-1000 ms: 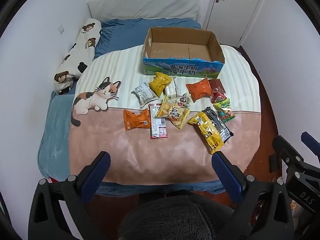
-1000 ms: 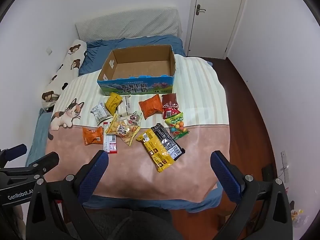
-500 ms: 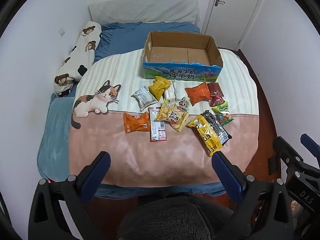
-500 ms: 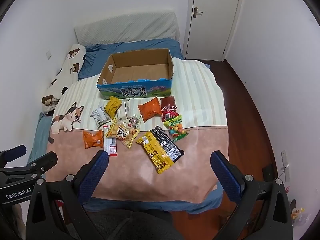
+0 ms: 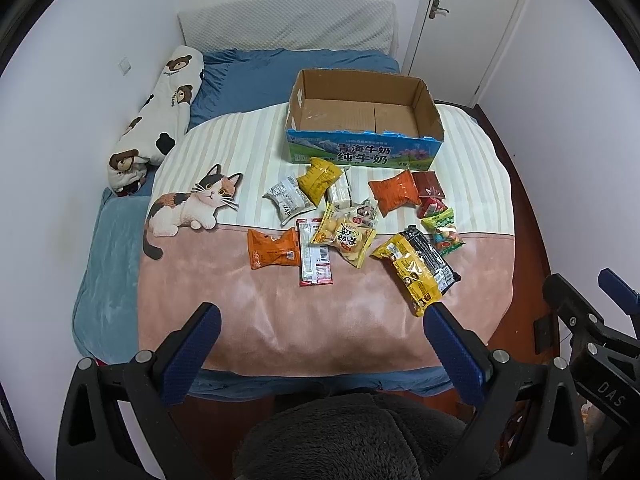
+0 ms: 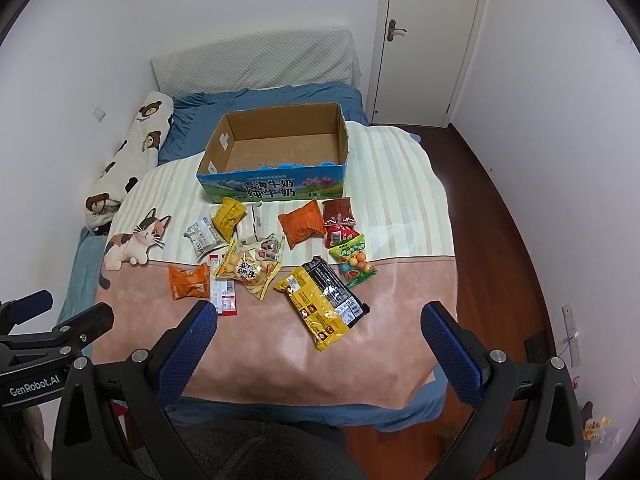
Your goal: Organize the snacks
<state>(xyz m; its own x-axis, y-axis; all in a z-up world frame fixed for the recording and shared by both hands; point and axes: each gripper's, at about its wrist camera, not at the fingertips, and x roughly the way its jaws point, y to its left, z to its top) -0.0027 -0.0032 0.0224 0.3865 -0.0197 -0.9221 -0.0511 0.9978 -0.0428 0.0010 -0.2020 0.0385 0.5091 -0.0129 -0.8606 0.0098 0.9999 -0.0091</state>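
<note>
An empty cardboard box (image 5: 364, 120) (image 6: 280, 152) with a blue printed front stands on the bed. Several snack packets lie in front of it: a yellow-and-black bag (image 5: 416, 272) (image 6: 324, 308), an orange packet (image 5: 274, 249) (image 6: 189, 281), an orange bag (image 5: 394, 192) (image 6: 301, 225), a green candy bag (image 5: 442, 231) (image 6: 354, 260), a yellow biscuit bag (image 5: 346, 236) (image 6: 248, 270). My left gripper (image 5: 320, 352) is open and empty, held back at the bed's foot. My right gripper (image 6: 318, 354) is open and empty, also short of the snacks.
The bed has a pink and striped blanket with a cat print (image 5: 192, 204) (image 6: 134, 240). A bear-print pillow (image 5: 160, 112) lies along the left wall. A door (image 6: 428, 40) and wood floor (image 6: 500, 216) are to the right.
Both grippers have pulled back and risen slightly, so the bed and snacks look a little farther away. Nothing on the bed has moved.
</note>
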